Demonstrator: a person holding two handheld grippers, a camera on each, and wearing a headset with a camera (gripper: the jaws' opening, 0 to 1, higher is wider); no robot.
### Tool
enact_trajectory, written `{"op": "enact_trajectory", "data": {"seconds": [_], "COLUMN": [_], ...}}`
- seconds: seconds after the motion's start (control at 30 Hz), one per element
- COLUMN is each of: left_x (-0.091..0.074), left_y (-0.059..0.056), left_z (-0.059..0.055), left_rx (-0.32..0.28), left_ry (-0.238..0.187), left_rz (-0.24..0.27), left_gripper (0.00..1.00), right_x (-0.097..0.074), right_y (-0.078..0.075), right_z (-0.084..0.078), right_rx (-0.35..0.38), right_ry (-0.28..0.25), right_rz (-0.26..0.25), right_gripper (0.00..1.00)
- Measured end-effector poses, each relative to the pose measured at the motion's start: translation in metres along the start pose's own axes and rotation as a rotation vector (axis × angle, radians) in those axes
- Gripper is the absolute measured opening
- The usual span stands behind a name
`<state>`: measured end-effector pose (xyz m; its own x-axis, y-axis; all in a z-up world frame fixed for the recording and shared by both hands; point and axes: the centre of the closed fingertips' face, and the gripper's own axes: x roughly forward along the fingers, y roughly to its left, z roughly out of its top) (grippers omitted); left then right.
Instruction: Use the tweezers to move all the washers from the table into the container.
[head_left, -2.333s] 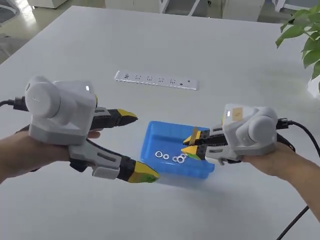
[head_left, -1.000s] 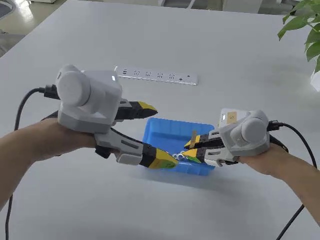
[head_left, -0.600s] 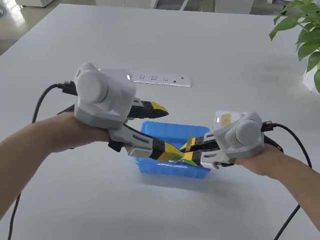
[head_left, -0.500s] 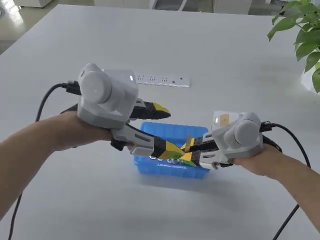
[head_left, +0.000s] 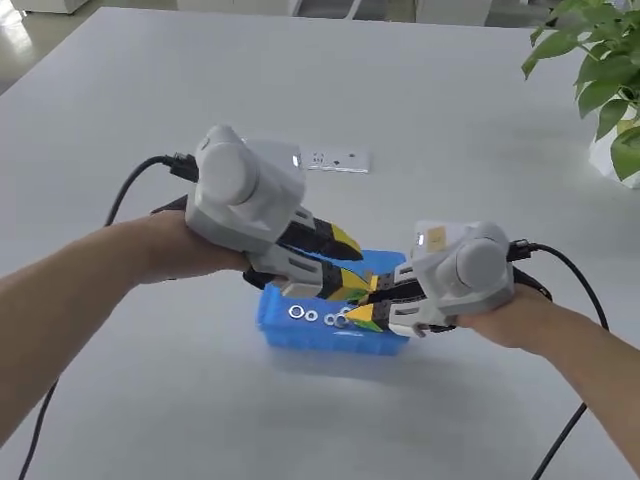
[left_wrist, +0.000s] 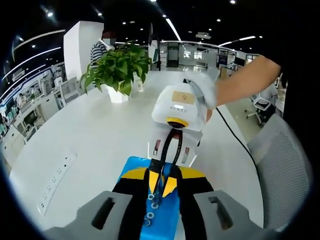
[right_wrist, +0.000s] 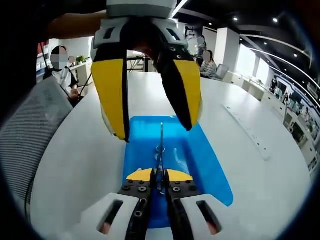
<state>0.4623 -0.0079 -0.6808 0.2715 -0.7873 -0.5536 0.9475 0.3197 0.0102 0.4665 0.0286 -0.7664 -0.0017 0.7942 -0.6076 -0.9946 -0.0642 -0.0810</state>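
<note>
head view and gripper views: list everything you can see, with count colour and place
container: one, blue, on the table beneath both gripper tips
washers: at least four, silver, inside the container
tweezers: one, metal, over the container
power strip: one, white, on the table beyond the container
potted plant: one, green, table's far right
table: one, pale grey
left gripper: one, yellow-tipped, open above the container
right gripper: one, yellow-tipped, shut on the tweezers
left hand, right hand: one each, holding its gripper
</note>
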Motion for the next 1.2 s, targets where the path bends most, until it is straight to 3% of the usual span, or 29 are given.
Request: {"op": "enact_trajectory", "data": {"seconds": [0.4, 0.77, 1.2], "left_x": [0.01, 0.006, -0.008], "left_y": [-0.004, -0.002, -0.003], "left_z": [-0.003, -0.003, 0.005], "left_rx": [0.051, 0.079, 0.103], "left_ry": [0.019, 0.031, 0.036], "left_rz": [-0.032, -0.033, -0.044], "left_gripper": [0.07, 0.05, 0.05], "right_x": [0.0, 0.0, -0.007], "right_y": [0.001, 0.0, 0.006], "right_z": [-0.001, 0.001, 0.01], "right_rx": [-0.006, -0.004, -0.006], "right_ry": [0.003, 0.013, 0.012], "right_rz": [0.01, 0.005, -0.002], "right_gripper": [0.1, 0.12, 0.16]}}
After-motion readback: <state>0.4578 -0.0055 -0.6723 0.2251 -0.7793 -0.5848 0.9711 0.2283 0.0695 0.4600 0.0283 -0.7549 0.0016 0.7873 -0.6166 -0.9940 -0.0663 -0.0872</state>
